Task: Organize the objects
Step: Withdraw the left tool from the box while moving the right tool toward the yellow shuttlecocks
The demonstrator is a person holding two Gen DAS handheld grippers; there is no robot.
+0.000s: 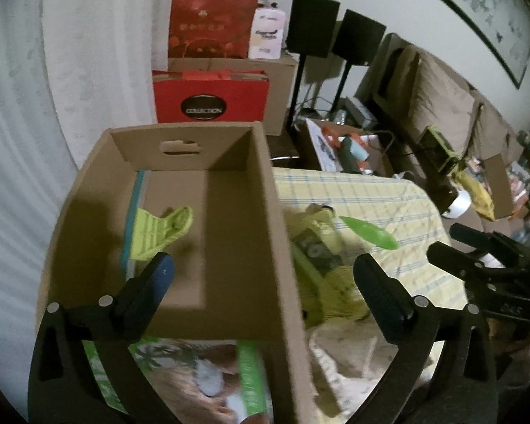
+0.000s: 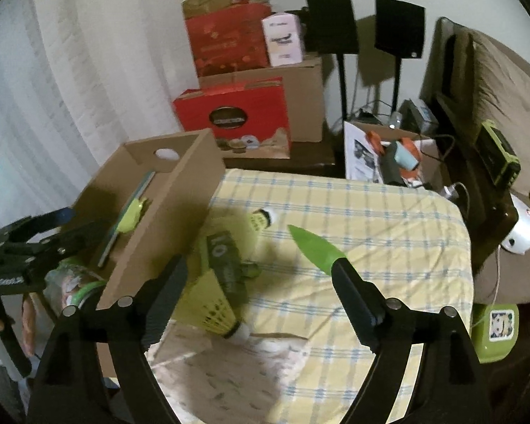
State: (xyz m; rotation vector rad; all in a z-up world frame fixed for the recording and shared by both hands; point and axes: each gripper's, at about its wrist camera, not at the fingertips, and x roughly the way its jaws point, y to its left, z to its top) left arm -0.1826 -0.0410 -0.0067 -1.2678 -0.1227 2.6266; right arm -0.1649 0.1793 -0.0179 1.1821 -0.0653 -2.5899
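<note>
Holding my left hand-held gripper [image 1: 261,282] over the cardboard box [image 1: 180,247], jaws wide, empty; green clip [image 1: 159,236] inside, ahead of its left finger. Right hand-held gripper [image 2: 256,293] wide open, empty, above shuttlecock tube [image 2: 222,275]; green leaf-shaped piece [image 2: 316,251] touches its right fingertip.

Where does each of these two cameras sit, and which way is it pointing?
Left wrist: on the left gripper, looking down into the cardboard box; its open fingers show, and the right gripper at the right edge.
Right wrist: on the right gripper, facing the checked cloth; its open fingers show, and the left gripper.
Shared: box, green knife, red boxes.
</note>
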